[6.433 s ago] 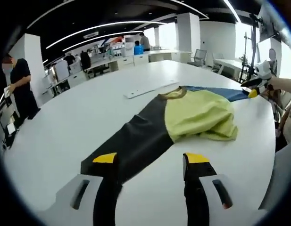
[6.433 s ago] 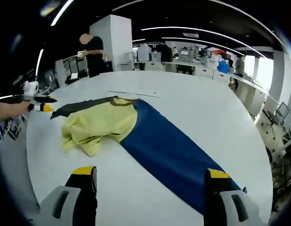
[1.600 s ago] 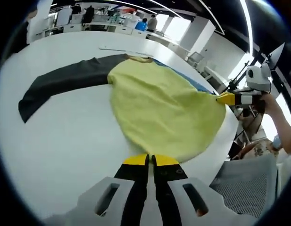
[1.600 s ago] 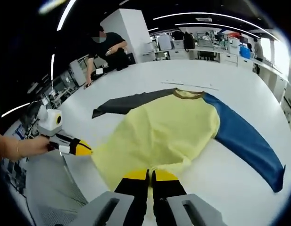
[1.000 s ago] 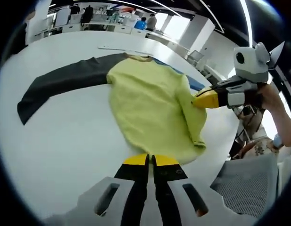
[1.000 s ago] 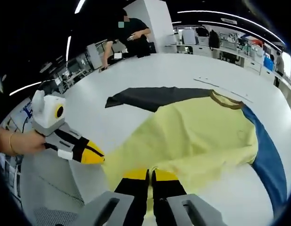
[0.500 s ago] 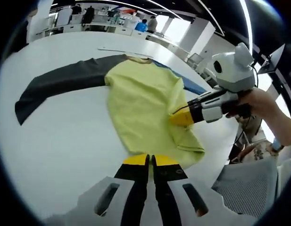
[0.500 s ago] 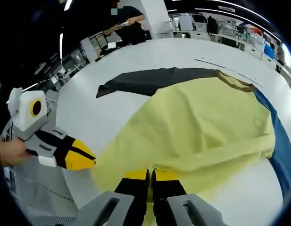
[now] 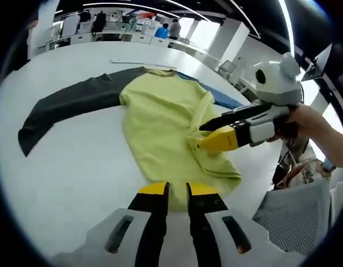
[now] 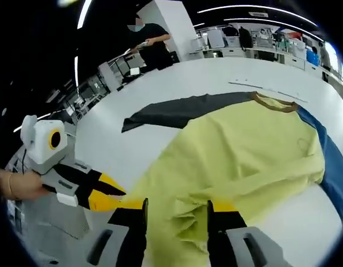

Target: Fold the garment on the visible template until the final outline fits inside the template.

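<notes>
In the left gripper view, the left tongs stand slightly apart, a narrow gap between their yellow tips, right at the near hem of the garment; no cloth shows between them. Just beyond, the right tongs come in from the right, held by a hand, and their yellow tip rests on a raised fold of the yellow body.

In the right gripper view, the right tongs are apart, with bunched yellow cloth lying in the gap between the two jaws; whether the jaws press on it cannot be told. To the left, the left tongs point their yellow tip at the edge of the garment, touching or just beside it.

The garment lies on the white table, with its yellow body partly folded over on the right sleeve's side. Its dark grey sleeve stretches out flat, while its blue sleeve is partly covered by the folded yellow cloth. The brown collar lies at the far end. A thin white strip rests on the table past the collar.

A person in dark clothes stands at the far edge of the table, and office desks fill the background.
</notes>
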Demonstrator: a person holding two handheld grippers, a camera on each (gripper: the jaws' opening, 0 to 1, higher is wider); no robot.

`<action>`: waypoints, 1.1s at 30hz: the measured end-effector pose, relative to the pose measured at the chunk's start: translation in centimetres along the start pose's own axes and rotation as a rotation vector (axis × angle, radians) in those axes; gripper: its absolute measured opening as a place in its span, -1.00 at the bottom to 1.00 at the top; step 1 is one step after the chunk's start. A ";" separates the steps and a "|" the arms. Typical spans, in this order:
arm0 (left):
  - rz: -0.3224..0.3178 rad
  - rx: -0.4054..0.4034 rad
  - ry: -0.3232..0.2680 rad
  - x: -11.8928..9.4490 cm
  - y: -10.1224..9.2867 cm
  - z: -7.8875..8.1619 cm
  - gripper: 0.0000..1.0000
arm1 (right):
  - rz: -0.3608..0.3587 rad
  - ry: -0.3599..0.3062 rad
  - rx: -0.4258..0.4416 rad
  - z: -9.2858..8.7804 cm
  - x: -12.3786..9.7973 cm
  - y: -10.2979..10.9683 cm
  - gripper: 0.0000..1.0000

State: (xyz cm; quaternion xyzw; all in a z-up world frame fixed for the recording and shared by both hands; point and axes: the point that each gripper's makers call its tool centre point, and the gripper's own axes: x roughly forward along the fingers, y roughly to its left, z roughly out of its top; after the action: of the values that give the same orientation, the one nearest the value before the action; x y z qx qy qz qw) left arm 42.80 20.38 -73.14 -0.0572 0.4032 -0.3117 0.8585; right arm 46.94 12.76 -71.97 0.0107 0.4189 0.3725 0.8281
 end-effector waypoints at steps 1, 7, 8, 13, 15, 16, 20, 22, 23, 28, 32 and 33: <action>-0.005 0.018 -0.003 -0.1 -0.1 0.1 -0.66 | 0.007 0.006 -0.007 -0.2 -0.7 0.1 -0.25; -0.057 0.073 0.013 -0.7 -0.8 -0.5 -0.60 | -0.022 0.013 0.015 -1.3 -2.8 -0.9 -0.28; -0.055 0.077 0.018 -0.8 -0.7 -0.6 -0.60 | -0.031 0.013 0.024 -1.5 -3.0 -1.1 -0.30; -0.042 0.106 0.043 -1.5 -0.2 -1.3 -0.60 | -0.053 0.047 0.091 -3.2 -3.4 -1.3 -0.38; -0.029 0.099 0.050 -1.6 0.2 -1.6 -0.61 | -0.085 0.053 0.127 -4.0 -3.6 -1.6 -0.41; -0.020 0.095 0.053 -1.7 0.4 -1.7 -0.62 | -0.091 0.063 0.133 -4.5 -3.6 -1.6 -0.41; 0.000 0.048 0.055 -1.8 0.8 -2.0 -0.64 | -0.090 0.083 0.155 -5.6 -3.7 -1.2 -0.38; -0.001 0.014 0.046 -1.8 0.8 -2.1 -0.66 | -0.094 0.075 0.178 -5.9 -3.7 -1.2 -0.40; 0.002 0.010 0.046 -1.8 0.8 -2.2 -0.66 | -0.100 0.081 0.207 -6.1 -3.6 -1.2 -0.42; 0.010 0.007 0.048 -1.6 0.9 -2.5 -0.78 | -0.104 0.054 0.321 -6.4 -3.3 -1.2 -0.56; 0.007 -0.007 0.038 -1.3 0.8 -2.5 -0.78 | -0.097 0.037 0.356 -6.2 -3.0 -1.0 -0.62; 0.005 -0.011 0.043 -1.1 0.8 -2.7 -0.78 | -0.098 0.043 0.363 -6.3 -2.8 -0.9 -0.64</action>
State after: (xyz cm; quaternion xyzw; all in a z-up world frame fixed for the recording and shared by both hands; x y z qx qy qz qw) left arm 40.68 22.07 -74.45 -0.0541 0.4234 -0.3086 0.8500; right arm 42.00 8.52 -74.47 0.1315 0.4967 0.2500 0.8207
